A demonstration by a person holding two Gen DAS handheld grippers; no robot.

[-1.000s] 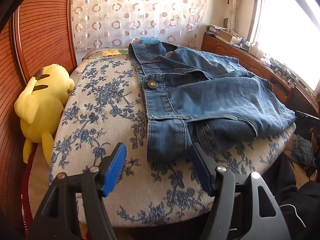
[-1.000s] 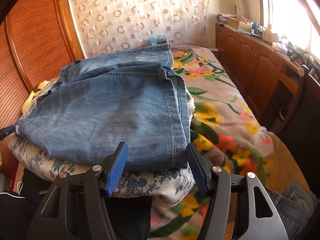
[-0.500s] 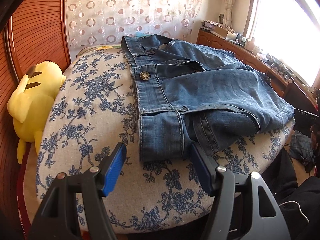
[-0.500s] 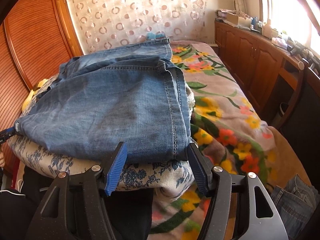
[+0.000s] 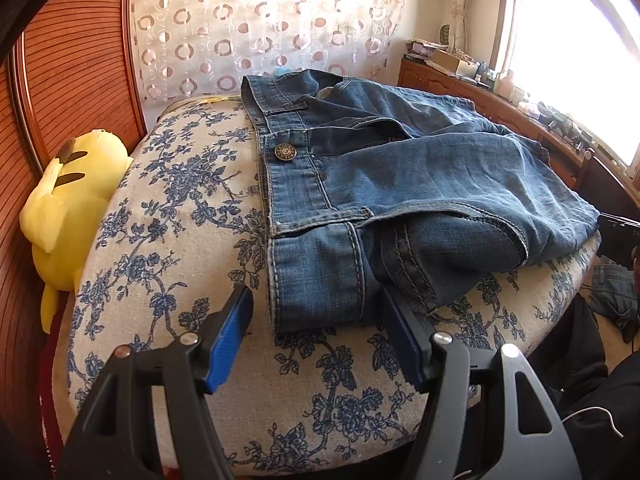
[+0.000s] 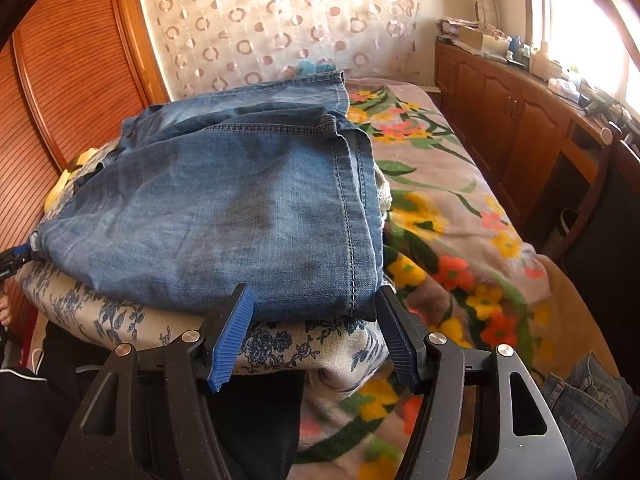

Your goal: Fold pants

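Blue jeans [image 5: 400, 184] lie folded on a white cushion with blue flowers [image 5: 172, 208]. The waistband and its metal button face the left wrist view. My left gripper [image 5: 316, 300] sits at the near waistband corner with its jaws closing. That corner lies between the blue pads, and they are not pressing it. The right wrist view shows the other end of the jeans [image 6: 240, 216]. There the leg hem corner lies between the fingers of my right gripper [image 6: 314, 296], which is open and apart from the cloth. The cushion edge [image 6: 280, 344] shows just below.
A yellow plush toy [image 5: 68, 208] leans on the wooden wall panel at the left. A flowered bedspread [image 6: 460, 208] stretches to the right of the cushion, beside wooden cabinets [image 6: 520, 120]. More denim [image 6: 580, 408] lies low at the right. A person's dark clothing fills the lower edge.
The left gripper has come a little closer to the waistband corner and its jaws have narrowed slightly. The right gripper has edged up to the hem. The jeans lie as before.
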